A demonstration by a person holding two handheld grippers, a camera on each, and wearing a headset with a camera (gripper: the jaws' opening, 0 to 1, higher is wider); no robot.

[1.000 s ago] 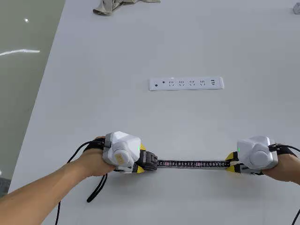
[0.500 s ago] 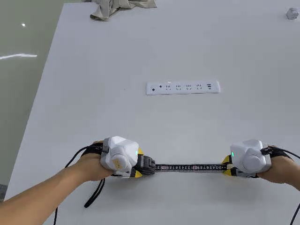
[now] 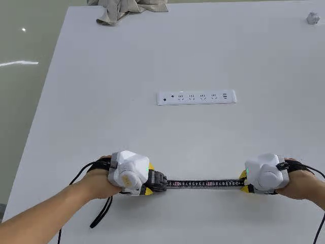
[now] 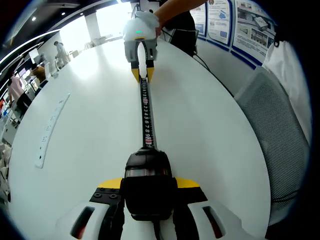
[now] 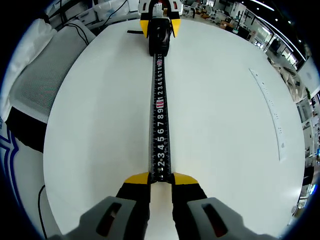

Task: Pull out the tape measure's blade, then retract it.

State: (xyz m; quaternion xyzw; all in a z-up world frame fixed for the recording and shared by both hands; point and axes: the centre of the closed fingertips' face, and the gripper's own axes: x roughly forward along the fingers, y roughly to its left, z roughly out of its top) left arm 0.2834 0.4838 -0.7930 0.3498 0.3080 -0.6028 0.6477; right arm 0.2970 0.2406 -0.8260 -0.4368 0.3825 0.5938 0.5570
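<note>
Black plastic tape-measure case (image 4: 146, 172) sits at the near edge of the white tabletop (image 3: 152, 61), clamped in your left gripper (image 4: 150, 183). Your right gripper (image 5: 161, 176), closed on the tip of the numbered blade (image 5: 160, 110), has edged slightly inward, so retraction seems begun.

black numbered blade (image 3: 203, 183); white table (image 3: 152, 61)

A long white tabletop (image 3: 152, 61) lay under bright, even light. A white power strip (image 3: 196, 97) sat mid-surface and a crumpled beige cloth (image 3: 124, 7) at the far edge. Glossy grey-green floor (image 3: 25, 76) bordered one long side. A grey mesh chair (image 4: 280, 130) stood beside it, posters (image 4: 240, 22) lined a wall, and windows (image 4: 107, 17) glared white.
</note>
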